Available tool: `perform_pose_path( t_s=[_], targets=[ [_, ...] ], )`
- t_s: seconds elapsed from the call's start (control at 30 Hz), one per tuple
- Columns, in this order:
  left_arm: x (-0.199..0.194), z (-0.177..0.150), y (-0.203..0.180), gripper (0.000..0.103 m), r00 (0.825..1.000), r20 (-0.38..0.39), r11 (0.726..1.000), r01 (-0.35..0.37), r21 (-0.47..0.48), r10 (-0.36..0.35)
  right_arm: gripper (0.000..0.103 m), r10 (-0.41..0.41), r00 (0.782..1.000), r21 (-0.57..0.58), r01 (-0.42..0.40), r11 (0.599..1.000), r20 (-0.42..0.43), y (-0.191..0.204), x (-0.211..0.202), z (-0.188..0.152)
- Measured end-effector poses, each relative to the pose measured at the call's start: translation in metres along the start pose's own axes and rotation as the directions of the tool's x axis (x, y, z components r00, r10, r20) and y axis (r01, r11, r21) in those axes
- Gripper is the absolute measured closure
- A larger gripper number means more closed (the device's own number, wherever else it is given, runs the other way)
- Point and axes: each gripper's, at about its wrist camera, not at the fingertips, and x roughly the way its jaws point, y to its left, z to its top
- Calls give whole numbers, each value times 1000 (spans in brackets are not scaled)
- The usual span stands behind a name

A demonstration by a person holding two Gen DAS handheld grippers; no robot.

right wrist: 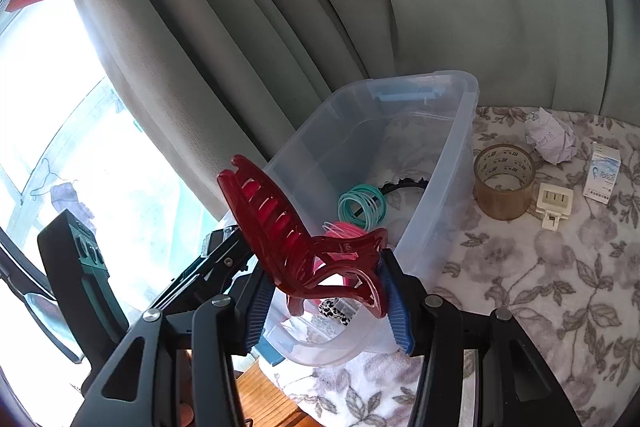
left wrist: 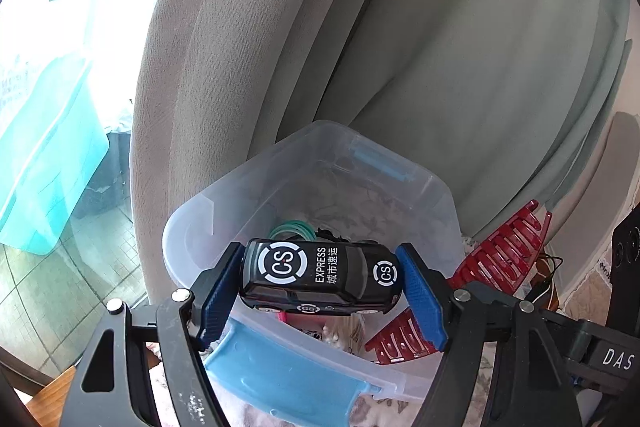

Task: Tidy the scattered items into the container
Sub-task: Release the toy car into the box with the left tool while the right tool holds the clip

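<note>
Red hair clip in right claw

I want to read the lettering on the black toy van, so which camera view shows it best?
The left wrist view. There the black toy van sits centered between the left gripper fingers above the clear bin, its roof lettering "CS EXPRESS" legible. In the right wrist view, the red hair claw fills the foreground and the van does not show.
</note>
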Motion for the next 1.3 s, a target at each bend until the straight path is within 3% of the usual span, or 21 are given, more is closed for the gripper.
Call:
perform_pose_path(
  t_s=[1.13,1.3],
  targets=[
    [17,5,-4,26,1000,21,1000,10,22,-11,48,44,999,-14,-44,999,-5,-4,17,5],
    [7,6,12,26,1000,21,1000,13,17,-13,47,41,999,-11,-41,999,-6,-3,20,7]
  ],
)
